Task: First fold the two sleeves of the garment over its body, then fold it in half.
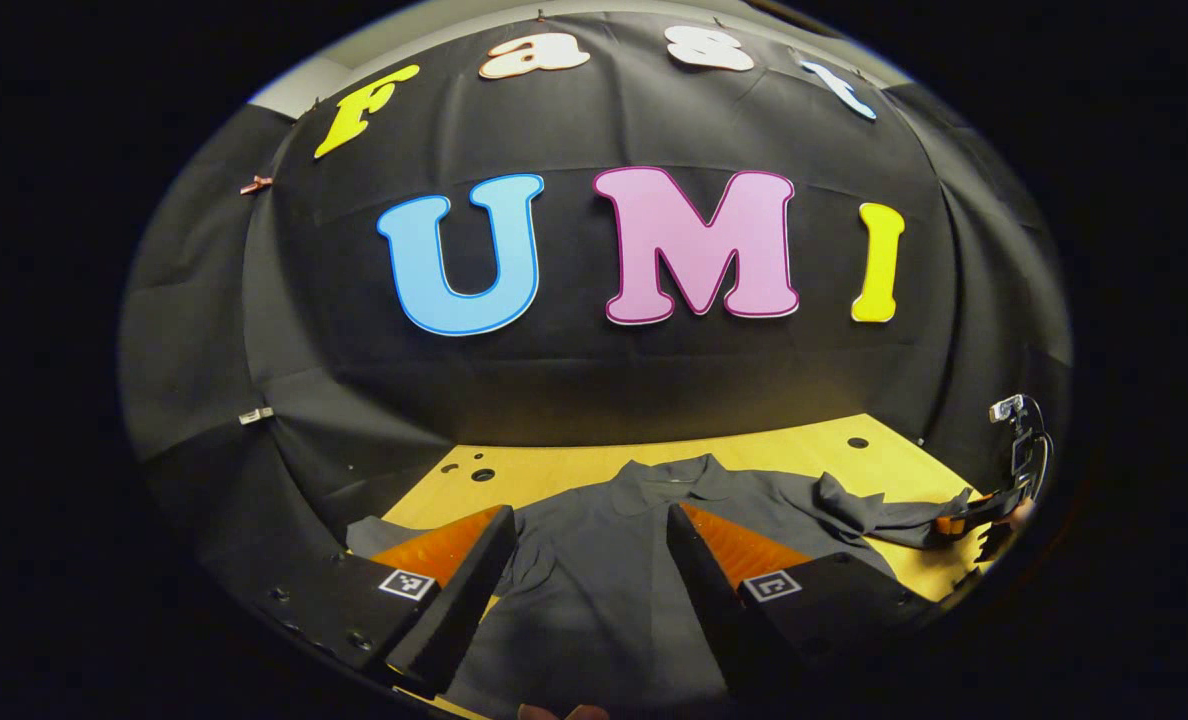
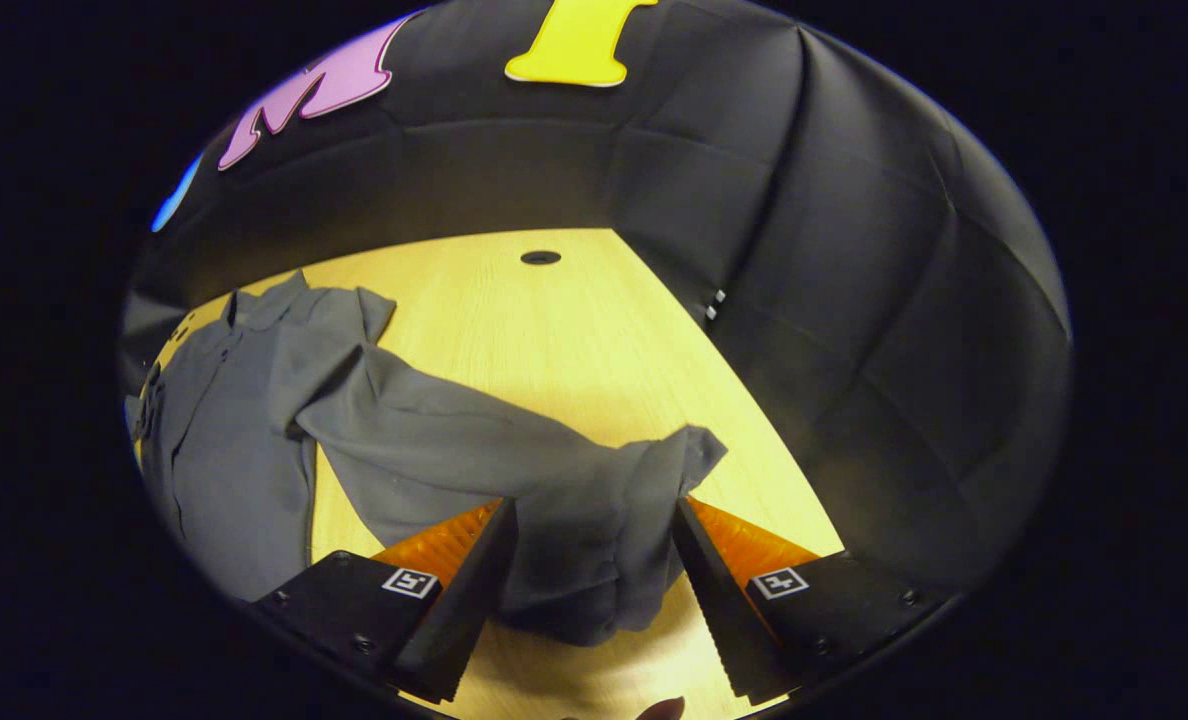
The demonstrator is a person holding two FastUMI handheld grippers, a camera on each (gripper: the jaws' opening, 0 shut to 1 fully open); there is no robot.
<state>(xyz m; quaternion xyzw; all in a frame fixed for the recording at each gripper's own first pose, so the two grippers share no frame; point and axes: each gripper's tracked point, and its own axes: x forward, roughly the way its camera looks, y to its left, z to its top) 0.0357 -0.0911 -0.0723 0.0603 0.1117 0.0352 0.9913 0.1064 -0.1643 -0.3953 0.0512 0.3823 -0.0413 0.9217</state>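
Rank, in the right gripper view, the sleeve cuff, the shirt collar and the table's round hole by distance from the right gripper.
From the right gripper:
1. Sleeve cuff, bunched between its open fingers.
2. Shirt collar, far left on the grey shirt.
3. Round hole, at the wooden table's back edge.

A black cloth wall [image 1: 594, 380] hangs behind the counter [image 1: 554, 465], creased in broad folds and pinned in panels, with small clips [image 1: 255, 184] on its left side. Above the cloth's top edge a strip of pale wall [image 1: 304, 80] shows. The counter is light wood, brightly lit from above, with round dark holes [image 1: 482, 474] near its far left corner and another hole [image 2: 540, 257] near the far edge. In the right gripper view the cloth [image 2: 854, 300] also runs along the counter's right edge, where a small pale tag [image 2: 716, 304] sits.
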